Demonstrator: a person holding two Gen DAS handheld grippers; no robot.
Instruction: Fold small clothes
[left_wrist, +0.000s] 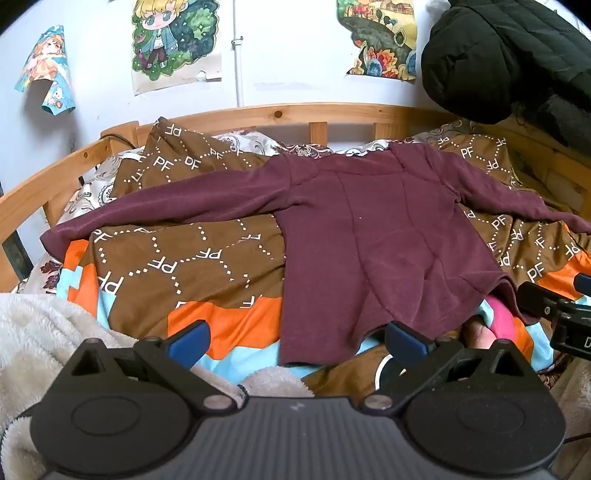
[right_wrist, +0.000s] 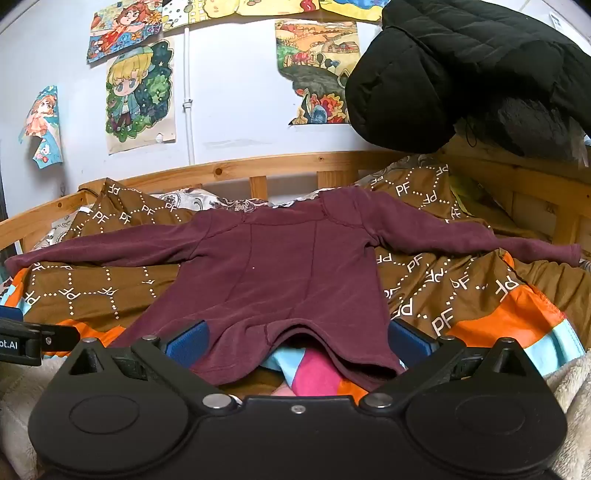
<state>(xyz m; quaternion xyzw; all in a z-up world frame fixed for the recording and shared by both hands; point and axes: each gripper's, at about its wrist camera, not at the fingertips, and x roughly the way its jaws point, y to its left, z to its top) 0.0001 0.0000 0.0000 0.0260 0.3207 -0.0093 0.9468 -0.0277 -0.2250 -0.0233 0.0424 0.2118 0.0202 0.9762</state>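
Note:
A small maroon long-sleeved top lies flat on the bed, sleeves spread out to both sides, hem toward me. My left gripper stands open just short of the hem's left corner, nothing between its blue pads. The hem's middle lies between the wide-open jaws of my right gripper, and its blue pads do not press on the cloth. The right gripper's black body shows at the right edge of the left wrist view. The left gripper's body shows at the left edge of the right wrist view.
A brown, orange and light blue quilt covers the bed. A wooden rail runs along the wall. A black padded jacket hangs at the upper right. A fluffy cream blanket lies near left. Pink cloth peeks from under the hem.

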